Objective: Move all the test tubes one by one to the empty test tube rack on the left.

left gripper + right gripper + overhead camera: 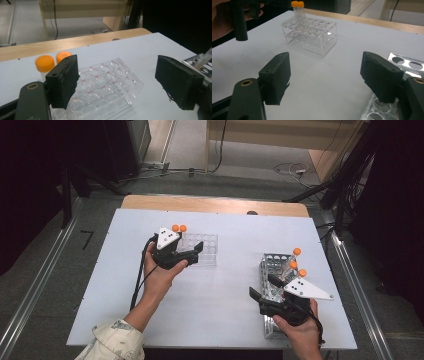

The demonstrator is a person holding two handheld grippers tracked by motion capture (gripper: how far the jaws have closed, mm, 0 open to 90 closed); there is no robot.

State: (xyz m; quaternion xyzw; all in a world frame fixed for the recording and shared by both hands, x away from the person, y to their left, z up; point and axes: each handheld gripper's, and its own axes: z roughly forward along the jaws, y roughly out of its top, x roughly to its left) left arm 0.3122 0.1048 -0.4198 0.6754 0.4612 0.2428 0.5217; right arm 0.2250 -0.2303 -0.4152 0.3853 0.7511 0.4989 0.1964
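Observation:
A clear plastic tube rack (pixel 207 245) stands on the white tabletop (pixel 220 305), left of centre. Two orange-capped tubes (pixel 179 228) stand in its far left corner. My left gripper (pixel 192 255) hovers open at the rack's near left side, and nothing sits between its jaws. In the left gripper view the clear rack (pixel 110 75) lies below the open left gripper (pixel 120 82), with the two tubes (pixel 45 63) behind the left jaw. At the right, a metal rack (pixel 272 262) carries three orange-capped tubes (pixel 297 251). My right gripper (pixel 262 286) is open and empty at its near left edge.
The table's wooden far edge (pixel 215 204) borders a grey floor with cables. In the right gripper view the clear rack (pixel 312 35) stands ahead of the open right gripper (pixel 327 75), the metal rack (pixel 402 61) lies at the right, and the left gripper (pixel 239 22) is at the top left.

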